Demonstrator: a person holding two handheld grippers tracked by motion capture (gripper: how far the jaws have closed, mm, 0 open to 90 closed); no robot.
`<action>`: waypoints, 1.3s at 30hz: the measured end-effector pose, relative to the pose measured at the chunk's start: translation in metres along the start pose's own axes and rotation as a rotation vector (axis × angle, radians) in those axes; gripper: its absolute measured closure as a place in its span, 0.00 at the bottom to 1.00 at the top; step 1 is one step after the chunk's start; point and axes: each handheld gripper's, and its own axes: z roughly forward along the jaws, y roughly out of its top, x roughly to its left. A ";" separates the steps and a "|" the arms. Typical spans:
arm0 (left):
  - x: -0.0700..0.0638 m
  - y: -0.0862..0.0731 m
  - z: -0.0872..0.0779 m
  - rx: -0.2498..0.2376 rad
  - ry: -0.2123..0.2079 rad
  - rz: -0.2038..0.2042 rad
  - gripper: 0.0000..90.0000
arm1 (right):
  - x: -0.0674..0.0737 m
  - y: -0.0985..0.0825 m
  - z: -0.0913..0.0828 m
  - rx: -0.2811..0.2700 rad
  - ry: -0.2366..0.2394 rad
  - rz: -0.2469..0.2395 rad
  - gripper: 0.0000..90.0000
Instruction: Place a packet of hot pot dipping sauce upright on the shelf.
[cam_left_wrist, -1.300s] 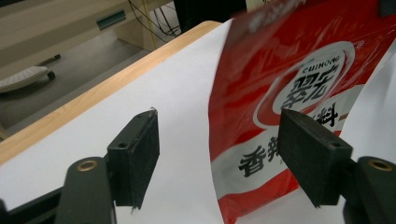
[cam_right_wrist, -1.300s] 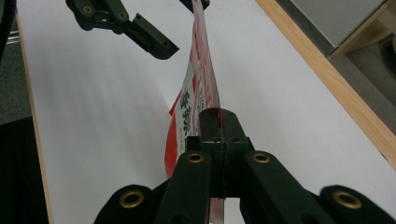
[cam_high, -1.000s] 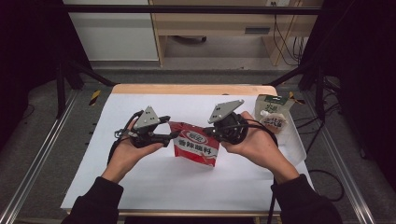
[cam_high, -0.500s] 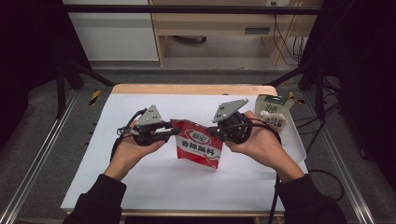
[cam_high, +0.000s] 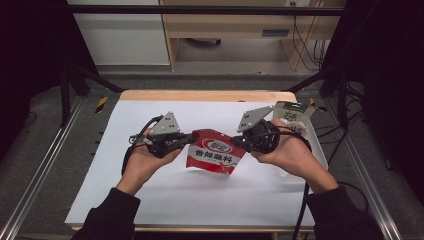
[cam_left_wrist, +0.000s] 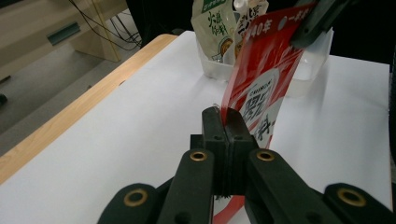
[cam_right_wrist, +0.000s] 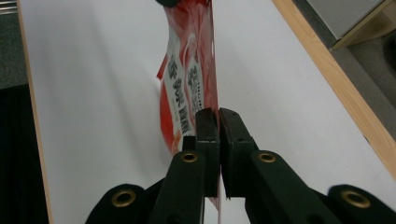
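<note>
Red packet (cam_high: 214, 156) hangs between both tongs: left tongs (cam_high: 186, 140) have just clamped its 9 o'clock edge, right tongs (cam_high: 237, 141) pinch 3 o'clock.

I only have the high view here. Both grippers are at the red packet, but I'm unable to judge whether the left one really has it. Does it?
Observer: Yes. In the left gripper view the left gripper has just closed, and its pads pinch the edge of the red packet.
Operator: And the right one?
Observer: The right gripper is shut on the packet's opposite edge; the film runs between its pads in the right gripper view.
Operator: What's in that bin at the table's far right corner?
Observer: The white bin holds more sachets, among them a green-topped sachet standing upright.
</note>
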 end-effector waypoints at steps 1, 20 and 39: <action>-0.001 0.001 0.000 -0.008 0.002 -0.003 1.00 | 0.000 -0.001 0.002 0.001 0.006 -0.004 0.96; -0.002 0.002 -0.005 -0.052 -0.002 -0.002 1.00 | -0.001 -0.011 0.023 0.046 0.003 -0.008 0.88; -0.007 -0.010 -0.004 -0.078 0.015 -0.051 0.72 | -0.008 0.003 0.007 0.107 -0.061 -0.058 1.00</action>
